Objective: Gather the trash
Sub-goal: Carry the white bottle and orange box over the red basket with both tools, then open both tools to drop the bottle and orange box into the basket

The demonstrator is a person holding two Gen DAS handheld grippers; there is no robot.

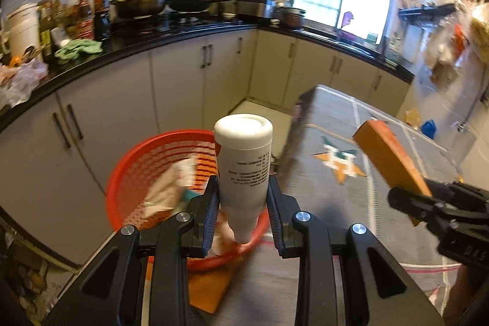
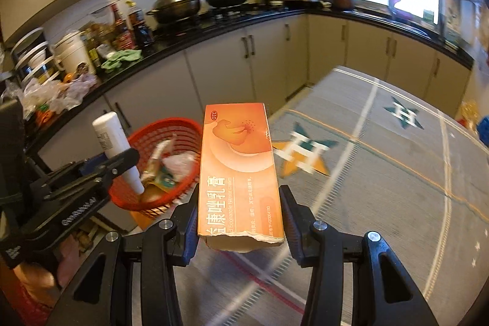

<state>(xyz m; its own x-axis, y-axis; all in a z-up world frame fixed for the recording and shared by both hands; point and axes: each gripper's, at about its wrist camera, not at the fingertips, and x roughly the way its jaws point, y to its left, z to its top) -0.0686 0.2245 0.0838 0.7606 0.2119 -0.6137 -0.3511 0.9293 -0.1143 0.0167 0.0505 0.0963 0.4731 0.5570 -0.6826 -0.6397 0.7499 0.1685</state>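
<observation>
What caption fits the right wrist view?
Right gripper holds an orange medicine box near the red basket.

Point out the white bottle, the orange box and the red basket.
white bottle (image 1: pixel 244 170), left wrist view, printed side.
orange box (image 2: pixel 238 170), right wrist view, front face.
red basket (image 2: pixel 159 124), right wrist view, far rim.

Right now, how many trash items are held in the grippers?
2. A white bottle is clamped in the left gripper above the red basket; an orange carton is clamped in the right gripper. More trash already lies in the basket, partly hidden.
</observation>
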